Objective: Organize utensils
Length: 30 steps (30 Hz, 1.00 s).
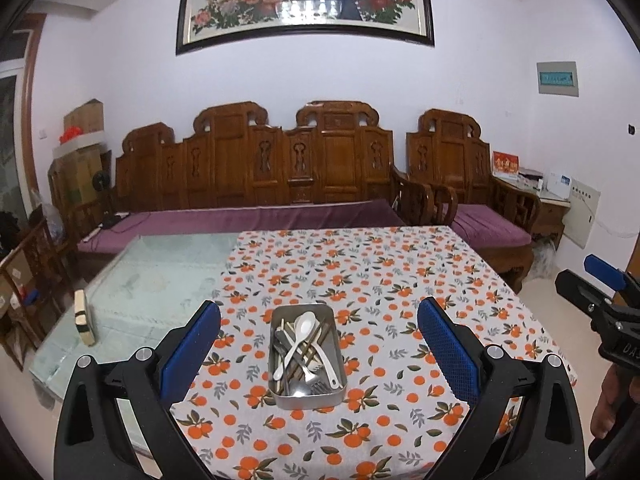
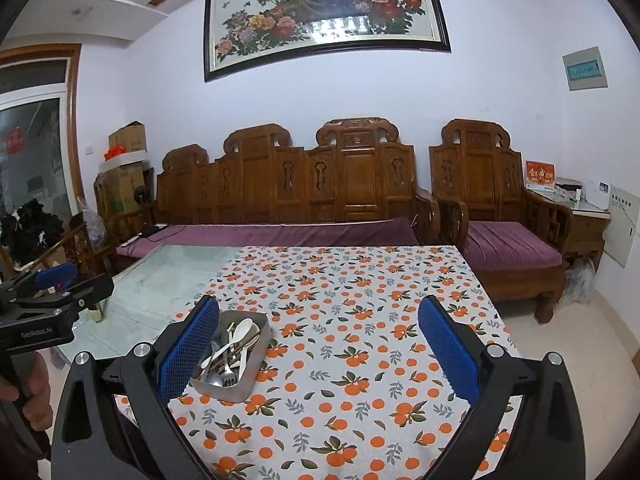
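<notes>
Left gripper [image 1: 319, 344] hangs above the desk [image 1: 168, 280] w/ jaws released, spread wide, nothing between them; its blue pads [image 1: 191, 350] frame a metal tray [image 1: 306, 398] that sits straight ahead on the orange-print cloth [image 1: 400, 272], near the cloth's left edge. Tray holds a jumble of utensils: 2 white spoons [image 1: 304, 326] crossed on top, forks [image 1: 316, 388] w/ tines toward the camera, and brown chopsticks [image 1: 320, 334] lying lengthwise underneath. Exact count of metal pieces can't be told, they overlap. Right gripper [image 2: 319, 342] also hangs above the desk, jaws released and wide, empty; in its view the tray [image 2: 240, 384] is down-left, partly hidden behind the left pad [image 2: 188, 346], so it's to the left of the gap, not inside it. Cloth covers the right part of the desk; the left part is bare glass. A small wooden block [image 1: 84, 318] stands on the glass near the left edge, well apart from the tray. Each view catches the other gripper at its edge, w/ a hand [image 2: 24, 380] on the handle. Behind the desk: carved wood sofa [image 1: 256, 168] w/ purple cushions, framed flower picture [image 1: 304, 0] on the wall.
</notes>
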Each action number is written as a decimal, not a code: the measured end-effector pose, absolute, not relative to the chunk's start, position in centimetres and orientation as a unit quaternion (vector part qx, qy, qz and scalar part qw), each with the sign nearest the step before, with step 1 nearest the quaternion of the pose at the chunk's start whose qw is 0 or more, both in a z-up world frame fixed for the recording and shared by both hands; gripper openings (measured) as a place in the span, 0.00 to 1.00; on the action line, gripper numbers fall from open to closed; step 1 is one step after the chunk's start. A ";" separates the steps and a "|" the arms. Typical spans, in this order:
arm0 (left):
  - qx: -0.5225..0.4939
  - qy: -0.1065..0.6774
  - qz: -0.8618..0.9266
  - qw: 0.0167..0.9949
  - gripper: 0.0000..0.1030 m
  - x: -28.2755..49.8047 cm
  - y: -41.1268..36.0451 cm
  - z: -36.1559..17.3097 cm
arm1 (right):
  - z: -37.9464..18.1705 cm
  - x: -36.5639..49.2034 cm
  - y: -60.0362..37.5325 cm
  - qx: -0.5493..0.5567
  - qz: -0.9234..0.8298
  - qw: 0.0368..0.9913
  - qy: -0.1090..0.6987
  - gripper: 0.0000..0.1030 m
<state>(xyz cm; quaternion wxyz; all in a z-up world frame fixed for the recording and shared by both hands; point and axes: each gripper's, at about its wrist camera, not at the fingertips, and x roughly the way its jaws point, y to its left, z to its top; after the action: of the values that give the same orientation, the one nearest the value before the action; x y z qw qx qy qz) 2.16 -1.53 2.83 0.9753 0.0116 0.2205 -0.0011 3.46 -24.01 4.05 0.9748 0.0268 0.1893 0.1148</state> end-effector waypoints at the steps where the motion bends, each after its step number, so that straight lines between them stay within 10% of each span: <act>1: 0.012 0.219 0.000 0.976 0.92 2.0 -1.6 2.9 | 4.1 3.3 -24.0 0.027 0.115 0.975 0.188 0.97; 30: 0.016 0.217 0.005 0.976 0.92 1.3 -1.8 3.0 | 4.9 2.6 -23.8 0.033 0.121 0.975 0.184 0.97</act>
<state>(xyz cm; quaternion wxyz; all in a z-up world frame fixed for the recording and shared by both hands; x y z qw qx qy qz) 1.26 -1.81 3.05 0.9761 0.0164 0.2166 0.0046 2.55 -23.83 4.91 0.9748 0.0328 0.1845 0.1210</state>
